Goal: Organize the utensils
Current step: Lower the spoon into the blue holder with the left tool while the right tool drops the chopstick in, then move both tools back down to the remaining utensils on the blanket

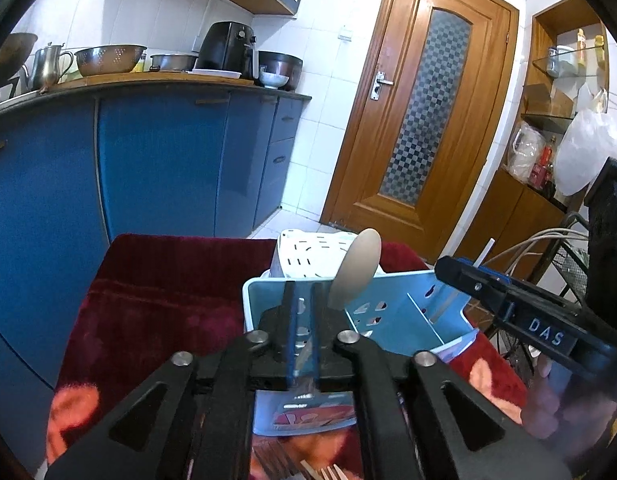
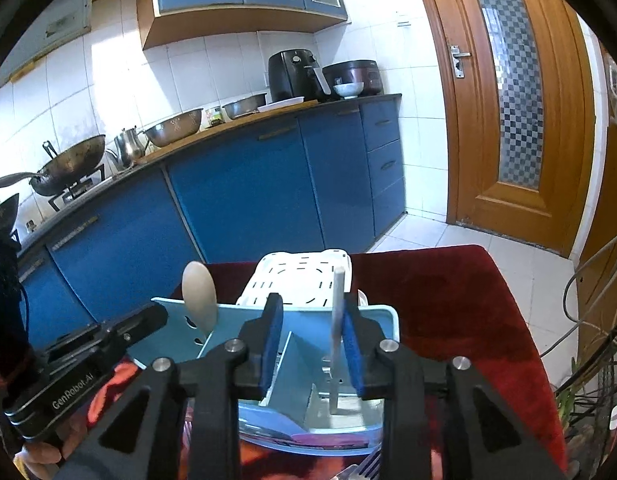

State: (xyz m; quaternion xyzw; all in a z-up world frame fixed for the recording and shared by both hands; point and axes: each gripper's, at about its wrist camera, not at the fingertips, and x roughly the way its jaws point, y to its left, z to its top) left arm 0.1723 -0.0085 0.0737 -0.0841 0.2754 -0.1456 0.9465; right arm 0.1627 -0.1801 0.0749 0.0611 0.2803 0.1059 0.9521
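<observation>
A light blue utensil caddy (image 1: 392, 312) with dividers stands on the red cloth; it also shows in the right wrist view (image 2: 300, 344). A beige spoon (image 1: 354, 268) stands upright in its left compartment, also seen from the right wrist (image 2: 199, 296). A thin grey utensil handle (image 2: 335, 332) stands in the right compartment, against the right finger pad. My left gripper (image 1: 302, 312) has its pads close together on the caddy's near wall. My right gripper (image 2: 312, 344) is open over the caddy.
A white perforated basket (image 1: 312, 258) sits behind the caddy, shown too in the right wrist view (image 2: 304, 276). Fork tines (image 1: 328, 472) lie near the front edge. Blue kitchen cabinets (image 1: 148, 160) stand beyond the cloth-covered table (image 1: 168, 280), a wooden door (image 1: 424, 100) to the right.
</observation>
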